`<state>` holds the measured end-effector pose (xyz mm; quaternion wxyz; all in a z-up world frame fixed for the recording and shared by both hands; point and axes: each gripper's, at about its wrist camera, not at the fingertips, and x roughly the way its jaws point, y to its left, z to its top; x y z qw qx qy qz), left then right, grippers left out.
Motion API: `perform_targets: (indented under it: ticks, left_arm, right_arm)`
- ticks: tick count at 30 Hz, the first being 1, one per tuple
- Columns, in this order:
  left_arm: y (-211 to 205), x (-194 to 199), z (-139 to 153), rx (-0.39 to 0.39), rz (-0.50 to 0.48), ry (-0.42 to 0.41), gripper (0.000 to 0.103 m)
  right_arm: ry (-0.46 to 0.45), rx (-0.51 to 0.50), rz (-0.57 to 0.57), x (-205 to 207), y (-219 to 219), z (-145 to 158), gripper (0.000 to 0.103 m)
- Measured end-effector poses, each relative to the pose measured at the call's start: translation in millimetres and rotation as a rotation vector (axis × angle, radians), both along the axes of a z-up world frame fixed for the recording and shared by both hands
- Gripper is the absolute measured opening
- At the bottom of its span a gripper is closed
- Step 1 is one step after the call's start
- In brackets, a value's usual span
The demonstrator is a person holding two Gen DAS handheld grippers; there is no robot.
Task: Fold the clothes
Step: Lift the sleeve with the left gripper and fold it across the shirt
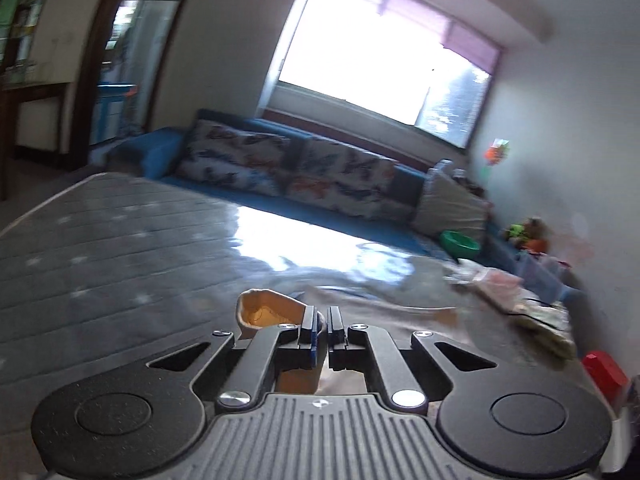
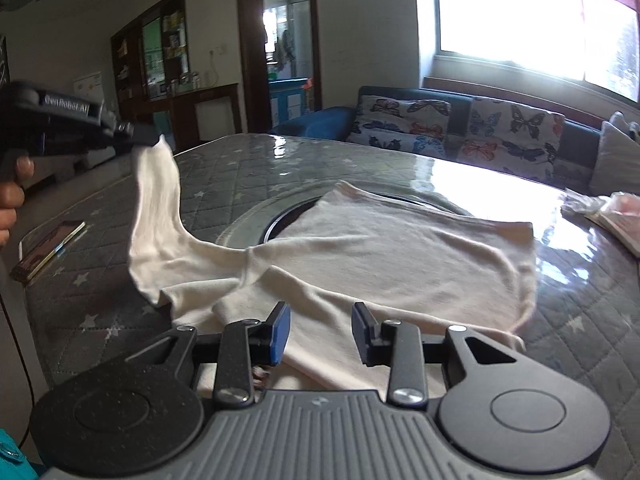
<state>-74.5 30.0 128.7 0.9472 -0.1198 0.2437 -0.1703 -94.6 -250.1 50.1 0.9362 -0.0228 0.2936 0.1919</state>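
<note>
The left gripper (image 2: 154, 140) pinches the shirt's sleeve (image 2: 156, 200), lifted above the shirt (image 2: 400, 248). The right gripper (image 2: 320, 332) hangs spread, empty, over the shirt's near edge. Next, the sleeve probably folds across the shirt.

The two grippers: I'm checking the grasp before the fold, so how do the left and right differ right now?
The left gripper has its jaws shut on a sleeve of the cream shirt; the right gripper has its jaws apart, pinching nothing. The left is raised, the sleeve hanging from it; the right sits low over the shirt's near edge. Both are black with blue pads.
</note>
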Motion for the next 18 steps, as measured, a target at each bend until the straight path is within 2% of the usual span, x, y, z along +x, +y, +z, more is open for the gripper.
perform_targets:
  ticks: [6,10,18]
  left_arm:
    - [-84,4,2,-0.011,-0.224,-0.028,0.005]
    - [-127,8,-11,-0.025,-0.340,0.001,0.005]
    - [-167,2,-49,0.024,-0.467,0.055,0.008]
  right_arm:
    - [0.005,0.034,-0.084,-11,-33,-1,0.034]
    - [0.019,0.029,-0.137,-19,-54,-4,0.034]
    - [0.047,0.039,-0.208,-30,-78,-12,0.034]
